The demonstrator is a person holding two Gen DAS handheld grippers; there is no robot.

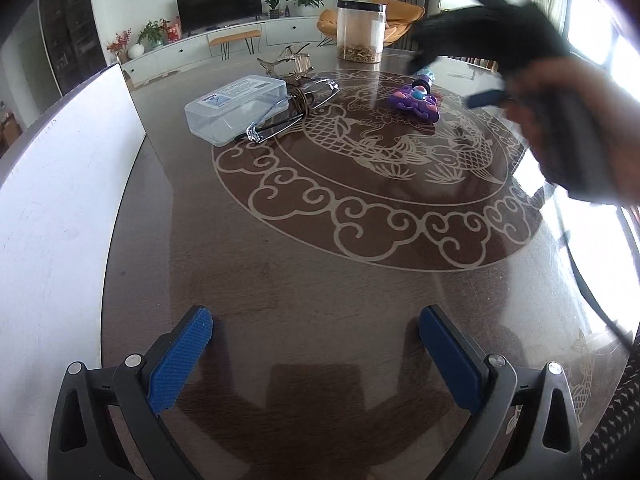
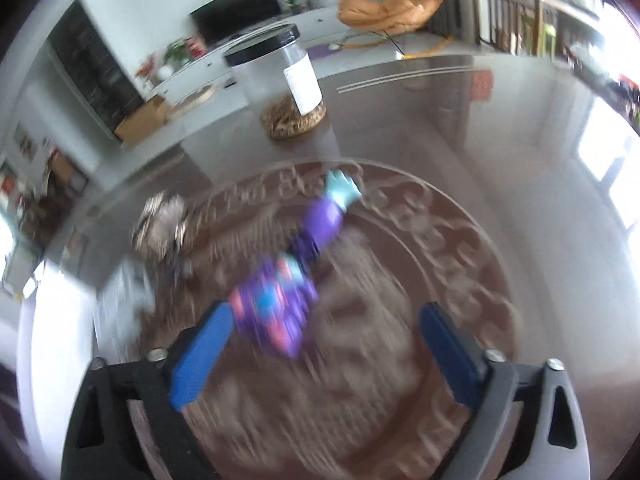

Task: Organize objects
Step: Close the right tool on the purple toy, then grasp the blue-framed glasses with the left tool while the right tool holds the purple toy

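Note:
A purple toy (image 1: 414, 100) with pink and blue buttons and a pale blue end lies on the dark round table (image 1: 304, 280), right of centre. A clear plastic box (image 1: 236, 108) sits to its left, with a pair of glasses (image 1: 296, 108) leaning against it. My left gripper (image 1: 316, 316) hangs open over bare table near the front edge. My right gripper (image 1: 444, 84), held by a hand, is blurred above the toy. In the right wrist view the right gripper (image 2: 326, 312) is open, with the blurred toy (image 2: 276, 308) just ahead of its left finger (image 2: 200, 356), untouched.
A clear jar (image 1: 360, 32) with a black lid stands at the table's far side, also in the right wrist view as the jar (image 2: 276, 76). A metal ornament (image 1: 286, 60) sits behind the box. A white board (image 1: 60, 200) stands along the left edge.

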